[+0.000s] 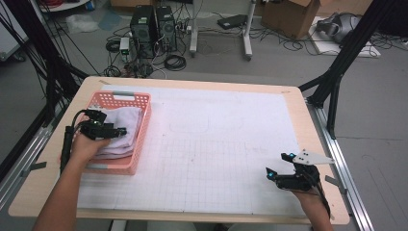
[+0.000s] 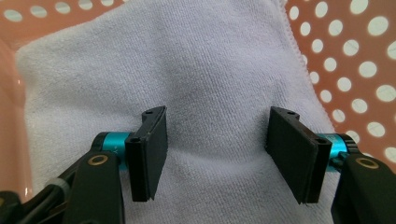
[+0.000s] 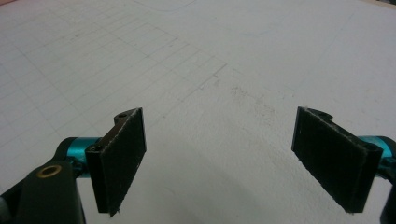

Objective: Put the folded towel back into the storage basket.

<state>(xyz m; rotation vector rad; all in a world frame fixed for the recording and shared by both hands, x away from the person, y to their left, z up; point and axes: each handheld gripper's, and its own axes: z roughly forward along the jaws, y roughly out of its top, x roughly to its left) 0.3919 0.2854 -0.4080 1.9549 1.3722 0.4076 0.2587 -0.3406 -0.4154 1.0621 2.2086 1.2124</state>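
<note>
Left tool (image 2: pixel 215 154) gapes over white towel (image 2: pixel 187 70) in pink basket (image 2: pixel 355 60).

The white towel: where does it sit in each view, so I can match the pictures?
High view: the white towel lies folded in the pink basket at the table's left, under the left tool.
Left gripper view: the towel spans the middle, behind both open jaws.
Right gripper view: not in it; gridded white mat instead.
Shared landmark: the basket's perforated pink wall.
</note>
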